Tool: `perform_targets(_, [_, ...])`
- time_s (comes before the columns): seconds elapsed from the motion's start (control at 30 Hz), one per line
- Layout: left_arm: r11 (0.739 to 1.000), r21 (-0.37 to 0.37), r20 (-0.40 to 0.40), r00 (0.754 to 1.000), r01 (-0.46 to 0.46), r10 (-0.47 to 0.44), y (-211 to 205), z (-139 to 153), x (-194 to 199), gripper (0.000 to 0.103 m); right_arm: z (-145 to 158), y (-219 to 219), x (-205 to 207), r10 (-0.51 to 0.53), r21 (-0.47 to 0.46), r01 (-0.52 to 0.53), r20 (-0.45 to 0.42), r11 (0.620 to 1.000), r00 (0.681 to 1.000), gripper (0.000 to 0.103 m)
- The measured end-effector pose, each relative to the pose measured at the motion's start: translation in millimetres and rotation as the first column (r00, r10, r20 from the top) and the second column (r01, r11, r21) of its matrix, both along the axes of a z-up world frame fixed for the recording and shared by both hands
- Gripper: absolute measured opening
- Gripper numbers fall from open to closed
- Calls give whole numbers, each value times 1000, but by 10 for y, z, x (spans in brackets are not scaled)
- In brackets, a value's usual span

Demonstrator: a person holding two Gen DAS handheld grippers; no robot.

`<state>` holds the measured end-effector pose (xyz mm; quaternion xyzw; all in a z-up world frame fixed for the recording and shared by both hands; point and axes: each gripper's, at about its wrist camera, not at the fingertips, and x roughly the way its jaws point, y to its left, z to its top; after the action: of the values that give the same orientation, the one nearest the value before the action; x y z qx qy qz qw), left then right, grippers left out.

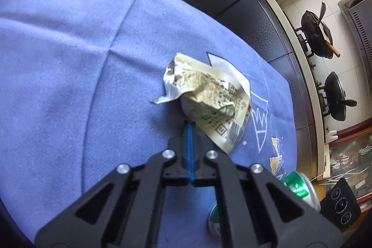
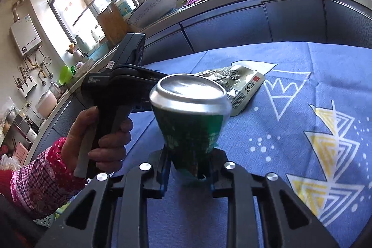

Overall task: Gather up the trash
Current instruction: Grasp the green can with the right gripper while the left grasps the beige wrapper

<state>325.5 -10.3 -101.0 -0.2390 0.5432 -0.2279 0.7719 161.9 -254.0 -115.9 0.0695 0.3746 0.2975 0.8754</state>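
Left gripper — jaws closed, pinching the near edge of the crumpled wrapper lying on the desk's blue cloth. Right gripper — jaws clamped on the crushed green can, its silver end pointing away from them.

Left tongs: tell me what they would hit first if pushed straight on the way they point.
The left tongs are shut, tips at the crumpled snack wrapper. Straight on, they would likely push into the wrapper first; whether they already pinch its edge is unclear.

On the left gripper body you can read "Data Acquisition System" and "Gen"; right of it, the crumpled wrapper shows a barcode, its characters illegible.
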Motion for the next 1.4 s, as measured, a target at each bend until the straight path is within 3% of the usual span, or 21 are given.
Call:
perform_targets(0.1, [999,37,16,1000,21,-22,26,54,-146,0,71,-144,-152,-46,62,46,0,997,999,24])
perform_targets(0.17, [992,119,81,995,41,-51,32,160,-242,2,127,-279,-247,-87,88,87,-2,992,996,24])
perform_targets(0.2, [981,187,124,990,49,-73,16,230,-265,12,148,-346,-288,-99,96,99,-6,990,995,24])
perform_targets(0.23, [963,265,170,981,45,-93,-3,313,-277,34,164,-403,-317,-107,99,108,-7,989,994,24])
perform_targets(0.27, [948,316,203,974,33,-102,-8,385,-262,50,174,-450,-351,-118,100,118,-6,988,993,24])
perform_targets(0.3, [940,341,241,965,14,-102,5,468,-236,73,174,-491,-384,-126,101,126,-4,987,992,24])
perform_targets(0.4, [949,315,303,946,11,-112,-29,674,-82,87,150,-581,-449,-153,115,152,-6,982,988,24])
perform_targets(0.5, [955,293,234,966,37,-109,-165,624,228,88,133,-635,-480,-175,140,175,-10,975,984,24])
perform_targets(0.63, [953,296,110,989,67,-104,-370,317,539,86,153,-711,-533,-199,152,196,2,969,980,24])
perform_targets(0.7, [945,323,107,989,59,-98,-430,232,542,70,166,-767,-576,-212,155,208,9,966,977,24])
perform_targets(0.73, [942,330,120,986,67,-112,-464,227,501,47,174,-789,-585,-218,156,214,11,964,976,24])
perform_targets(0.8, [942,319,114,983,104,-147,-522,216,397,20,188,-835,-596,-228,164,222,14,961,974,24])
perform_targets(0.9, [944,311,141,977,110,-160,-536,263,172,1,183,-888,-604,-238,178,232,15,956,971,24])
perform_targets(0.93, [948,296,140,976,118,-165,-537,278,90,0,178,-893,-613,-240,184,234,15,955,971,24])
perform_targets(1.03, [960,234,134,972,156,-191,-530,308,-171,0,175,-873,-638,-241,192,234,14,953,970,24])
perform_targets(1.13, [953,216,129,961,214,-245,-611,330,-423,0,176,-860,-705,-242,185,235,20,954,970,24])
perform_targets(1.2, [945,226,138,953,235,-270,-633,367,-541,0,180,-877,-752,-244,191,236,17,953,970,24])
perform_targets(1.27, [943,267,161,956,197,-245,-554,440,-602,0,191,-899,-802,-247,188,239,22,953,969,24])
perform_targets(1.3, [947,275,168,962,165,-216,-481,474,-606,7,194,-913,-827,-249,187,240,25,953,968,24])
perform_targets(1.37, [964,242,161,975,112,-154,-348,507,-598,39,191,-949,-866,-252,193,243,26,951,967,24])
perform_targets(1.4, [969,231,151,980,92,-129,-304,496,-584,67,185,-969,-874,-254,196,245,24,949,967,24])
